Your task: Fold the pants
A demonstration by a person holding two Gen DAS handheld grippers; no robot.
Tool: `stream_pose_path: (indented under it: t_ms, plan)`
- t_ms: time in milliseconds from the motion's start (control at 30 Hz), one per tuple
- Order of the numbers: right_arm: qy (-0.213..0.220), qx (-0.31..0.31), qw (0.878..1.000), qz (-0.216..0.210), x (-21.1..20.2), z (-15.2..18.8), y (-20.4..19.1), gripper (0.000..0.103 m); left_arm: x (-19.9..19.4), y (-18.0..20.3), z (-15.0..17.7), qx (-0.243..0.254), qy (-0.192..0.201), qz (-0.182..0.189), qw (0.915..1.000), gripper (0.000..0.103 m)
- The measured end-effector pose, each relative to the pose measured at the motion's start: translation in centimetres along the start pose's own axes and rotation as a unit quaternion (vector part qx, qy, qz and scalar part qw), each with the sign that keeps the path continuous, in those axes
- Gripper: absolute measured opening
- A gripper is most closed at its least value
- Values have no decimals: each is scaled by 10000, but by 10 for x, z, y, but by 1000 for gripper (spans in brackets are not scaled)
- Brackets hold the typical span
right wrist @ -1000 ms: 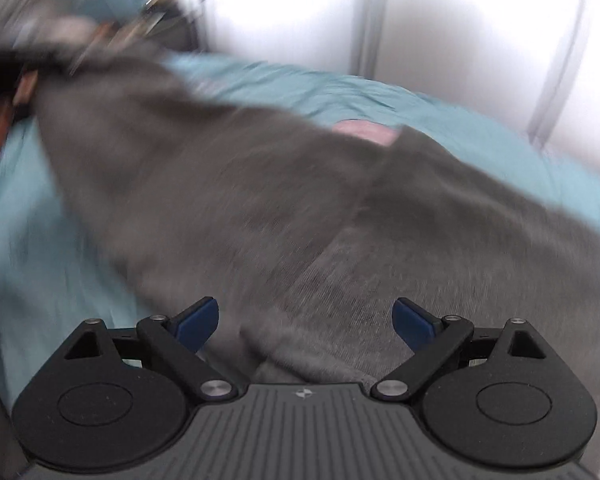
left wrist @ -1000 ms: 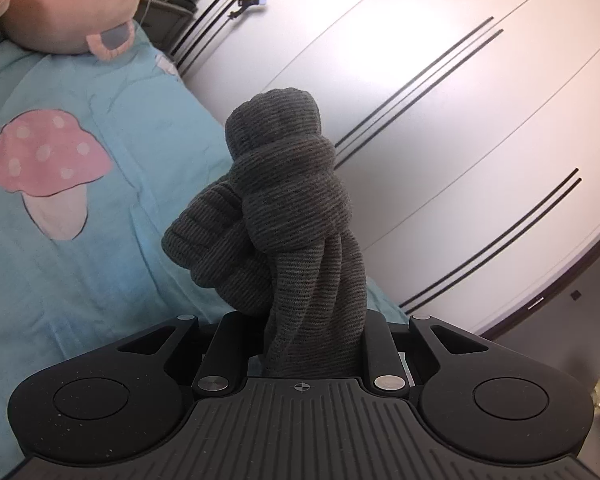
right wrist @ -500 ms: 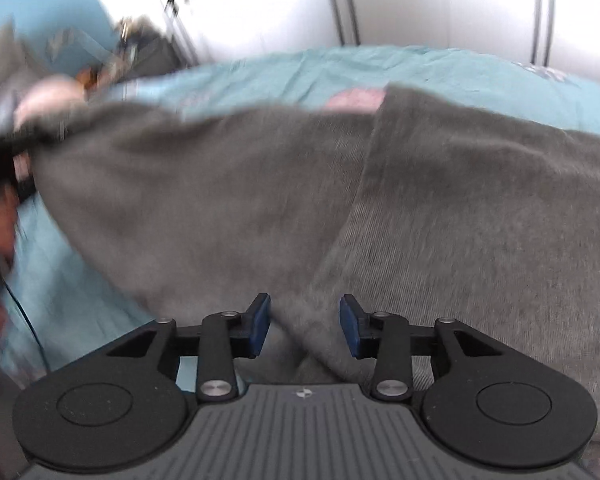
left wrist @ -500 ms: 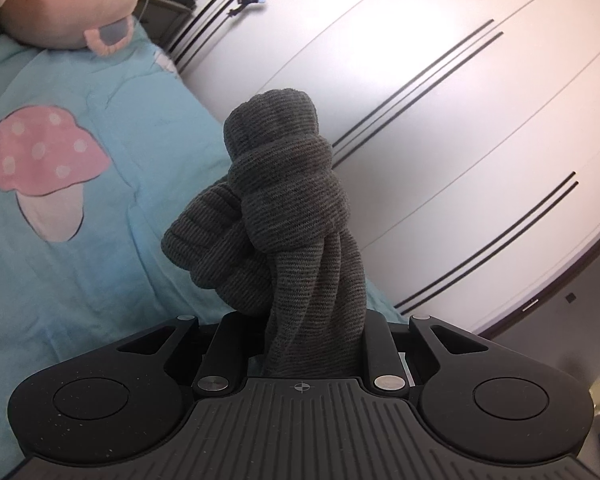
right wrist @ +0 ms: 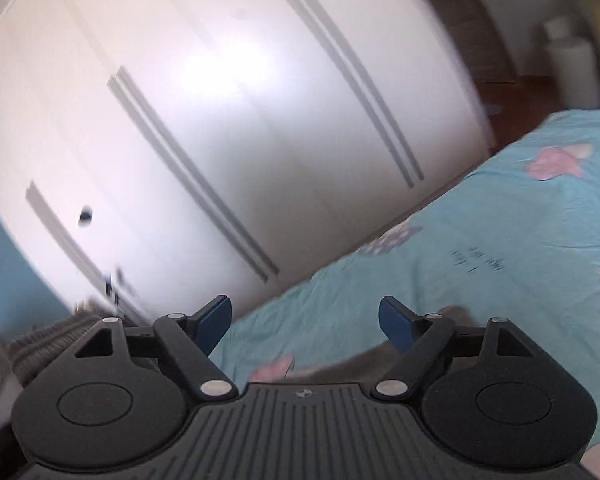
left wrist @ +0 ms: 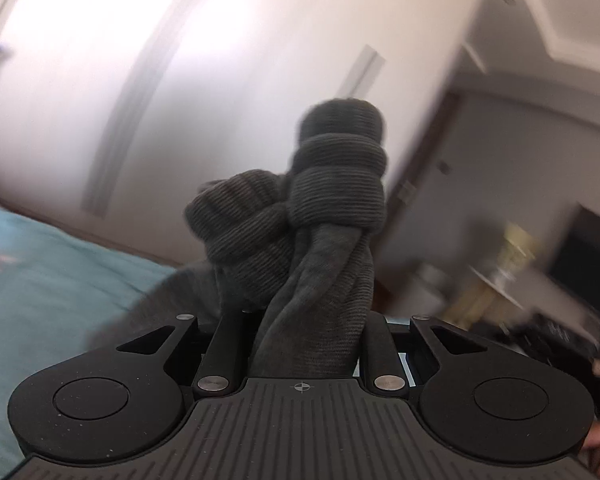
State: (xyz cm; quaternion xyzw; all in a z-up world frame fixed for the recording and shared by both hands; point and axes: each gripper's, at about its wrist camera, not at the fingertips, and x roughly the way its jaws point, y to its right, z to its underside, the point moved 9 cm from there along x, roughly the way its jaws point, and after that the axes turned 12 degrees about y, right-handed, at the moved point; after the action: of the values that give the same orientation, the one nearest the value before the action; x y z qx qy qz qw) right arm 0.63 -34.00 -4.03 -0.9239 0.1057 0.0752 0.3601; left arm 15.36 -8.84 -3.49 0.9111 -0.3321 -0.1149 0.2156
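The dark grey ribbed pants (left wrist: 324, 240) are bunched up between the fingers of my left gripper (left wrist: 308, 344), which is shut on them and holds the bundle raised, with more grey cloth trailing down to the left. My right gripper (right wrist: 306, 320) is open and empty, its blue pads (right wrist: 396, 322) wide apart above the bed. A strip of grey pants cloth (right wrist: 364, 366) lies just under it, and a ribbed grey edge (right wrist: 48, 340) shows at the far left.
The bed has a teal cover (right wrist: 480, 264) with pink mushroom prints (right wrist: 556, 162). White wardrobe doors (right wrist: 220, 120) stand beyond the bed. In the left wrist view the teal cover (left wrist: 40, 280) is lower left, and blurred furniture (left wrist: 520, 272) is to the right.
My left gripper has swung right with the pants bundle, away from the mushroom print towards the room. My right gripper has opened wide and lifted off the spread pants, now facing the wardrobe.
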Motion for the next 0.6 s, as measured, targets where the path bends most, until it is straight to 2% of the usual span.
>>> stream_pose_path:
  t_ms: [33,67,100,167,233,267,300,333,367,400,467,500,600]
  plan:
    - [112,200,9997,74,-5,-8,14,82,14,24,23,109,-242,222,9994,24]
    - [214,414,9988,143,-8,-13,29,82,29,46,53,294,-607,442,9967,32]
    - [307,617,9974,229,-12,-15,42,82,41,60,83,506,-1034,501,9921,35]
    - [314,901,9946,413,-15,-12,66,82,57,70,146,962,-2044,366,9735,36]
    - [119,1013,9933,545,-12,-1,83,84,51,62,185,1013,-2845,223,9530,40]
    - [-7,1059,9927,578,-10,6,88,85,41,58,189,859,-2914,356,9521,42]
    - [-113,1105,9921,580,-9,16,92,86,29,53,185,796,-2811,432,9554,48]
    - [-215,1146,9916,557,-4,24,95,87,18,46,175,773,-2714,459,9583,56]
    - [-328,1158,9912,559,1,31,98,87,6,39,164,712,-2622,448,9613,73]
    - [-439,1140,9906,615,7,39,100,87,-6,29,149,596,-2478,375,9662,81]
    - [-717,1093,9888,725,11,57,106,87,-26,-2,118,318,-2187,86,9752,85]
    - [-909,1084,9867,804,14,66,109,87,-34,-23,104,168,-2039,-180,9787,86]
    - [-1289,982,9819,984,11,84,108,87,-49,-82,78,-219,-1546,-932,9833,86]
